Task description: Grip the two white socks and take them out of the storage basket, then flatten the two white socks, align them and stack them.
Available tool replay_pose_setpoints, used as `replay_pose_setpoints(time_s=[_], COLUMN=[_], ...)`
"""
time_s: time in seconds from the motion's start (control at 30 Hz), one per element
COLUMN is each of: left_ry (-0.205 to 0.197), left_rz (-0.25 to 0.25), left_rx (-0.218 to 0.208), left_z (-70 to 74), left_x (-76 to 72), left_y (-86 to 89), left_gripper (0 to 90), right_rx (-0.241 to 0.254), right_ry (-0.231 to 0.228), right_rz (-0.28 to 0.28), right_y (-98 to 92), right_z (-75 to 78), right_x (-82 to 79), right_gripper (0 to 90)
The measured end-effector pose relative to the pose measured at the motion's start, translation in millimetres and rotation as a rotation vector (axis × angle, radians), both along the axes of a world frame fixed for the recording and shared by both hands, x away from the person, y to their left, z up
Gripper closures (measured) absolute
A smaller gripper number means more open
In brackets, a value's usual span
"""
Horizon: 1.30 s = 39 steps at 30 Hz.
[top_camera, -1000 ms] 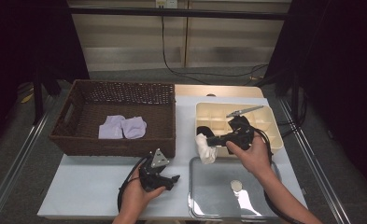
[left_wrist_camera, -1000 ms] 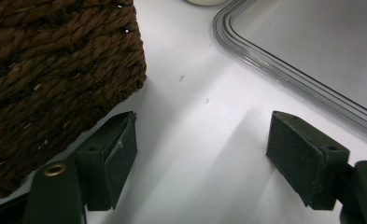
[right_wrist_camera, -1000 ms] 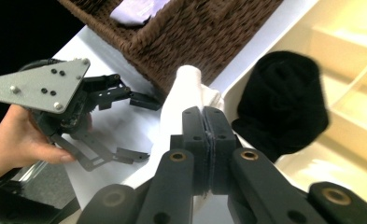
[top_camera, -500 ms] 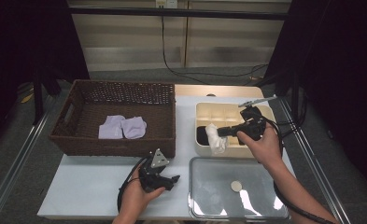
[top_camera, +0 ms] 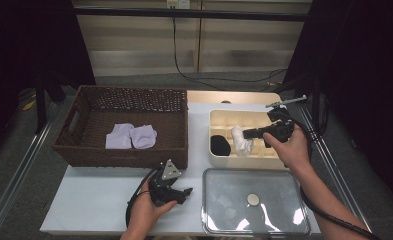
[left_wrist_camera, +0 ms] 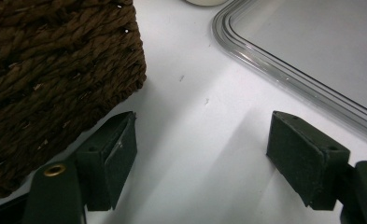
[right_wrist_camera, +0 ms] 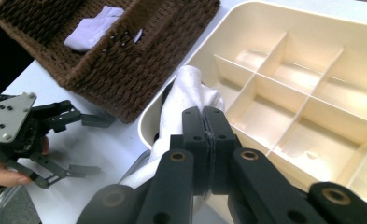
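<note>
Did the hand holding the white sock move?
Yes. The right gripper, shut on the white sock, has gone from beside the clear lid up over the cream divided box, away from the person.

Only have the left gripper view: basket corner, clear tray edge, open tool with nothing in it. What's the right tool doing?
Observer: The right tool is shut on a white cloth, over the cream divided box.
Operator: Box otherwise empty?
Observer: No, a black cloth sits in a compartment at its left end.
Operator: Anything in the basket?
Observer: Two pale lilac cloths lie side by side in the basket.
</note>
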<state>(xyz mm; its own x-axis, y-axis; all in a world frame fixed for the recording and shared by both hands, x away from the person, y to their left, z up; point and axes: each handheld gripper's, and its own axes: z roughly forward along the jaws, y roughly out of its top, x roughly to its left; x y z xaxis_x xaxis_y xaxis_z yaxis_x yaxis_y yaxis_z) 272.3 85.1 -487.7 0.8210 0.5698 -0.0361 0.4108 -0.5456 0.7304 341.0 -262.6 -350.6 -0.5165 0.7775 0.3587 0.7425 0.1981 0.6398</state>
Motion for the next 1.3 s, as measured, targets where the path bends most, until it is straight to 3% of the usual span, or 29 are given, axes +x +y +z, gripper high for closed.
replay_pose_setpoints(time_s=[0.5,0.77,0.83,1.3], left_ry=[-0.001,0.001,0.001,-0.001], left_rz=[0.002,0.001,0.0,0.002], left_rx=[0.004,-0.001,0.0,0.004], left_z=[0.2,0.0,0.0,0.2], left_x=[-0.2,0.0,0.1,-0.2], left_y=[-0.1,0.0,0.0,-0.1], left_gripper=[23.9,23.9,23.9,23.9], right_rx=[-0.044,-0.073,-0.111,-0.105], right_ry=[0.025,0.053,0.038,0.016], right_rz=[-0.069,-0.047,-0.038,-0.031], right_y=[-10.3,-1.9,2.0,9.0], right_z=[-30.8,-52.3,-55.8,-63.2], right_x=[15.4,22.6,21.6,13.1], right_gripper=[88.3,88.2,88.2,88.0])
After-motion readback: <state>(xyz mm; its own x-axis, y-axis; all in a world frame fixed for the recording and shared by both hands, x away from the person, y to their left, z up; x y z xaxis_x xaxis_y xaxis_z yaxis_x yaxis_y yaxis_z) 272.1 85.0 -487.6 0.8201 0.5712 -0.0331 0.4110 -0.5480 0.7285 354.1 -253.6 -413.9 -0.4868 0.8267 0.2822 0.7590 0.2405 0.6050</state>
